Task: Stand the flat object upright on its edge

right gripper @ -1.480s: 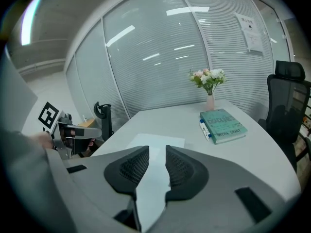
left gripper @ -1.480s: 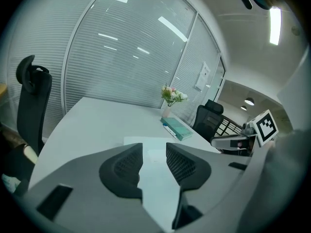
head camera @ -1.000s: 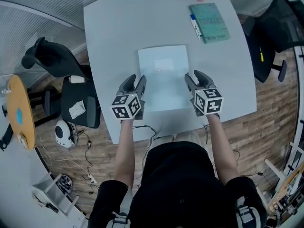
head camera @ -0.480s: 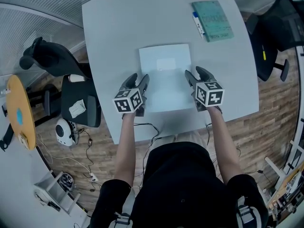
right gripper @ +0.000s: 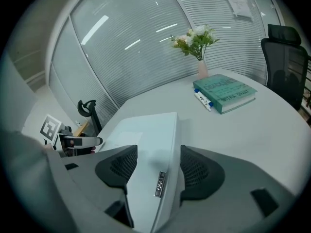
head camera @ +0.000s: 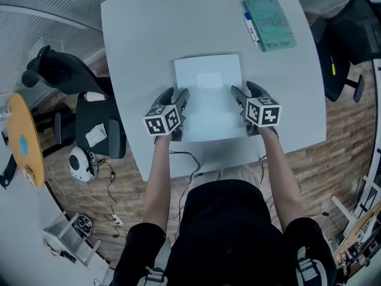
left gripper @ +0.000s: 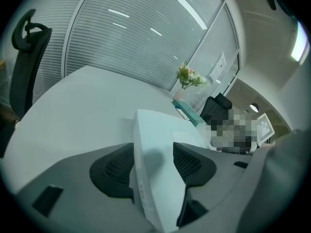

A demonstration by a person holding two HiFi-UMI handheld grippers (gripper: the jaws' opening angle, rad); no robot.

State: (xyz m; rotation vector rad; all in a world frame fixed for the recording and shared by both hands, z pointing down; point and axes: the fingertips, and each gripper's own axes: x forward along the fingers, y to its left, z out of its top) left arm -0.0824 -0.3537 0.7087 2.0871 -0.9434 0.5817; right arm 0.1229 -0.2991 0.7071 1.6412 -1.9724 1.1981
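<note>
Head view: flat white rectangular box (head camera: pixel 208 103) lies flat on pale grey table (head camera: pixel 137 52), near front edge. Left gripper (head camera: pixel 177 95) straddles box's left edge, right gripper (head camera: pixel 244 90) its right edge; likely symmetric placement for even tilt.

Left gripper view: jaws opening, wide; box edge between pads, not clamped.

Right gripper view: jaws opening, wide; box edge between, loose. Box not yet upright.

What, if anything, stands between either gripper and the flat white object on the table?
Nothing visible does. The left gripper and right gripper each have a side edge of the flat white object between their opening jaws. The book lies apart, farther back.
</note>
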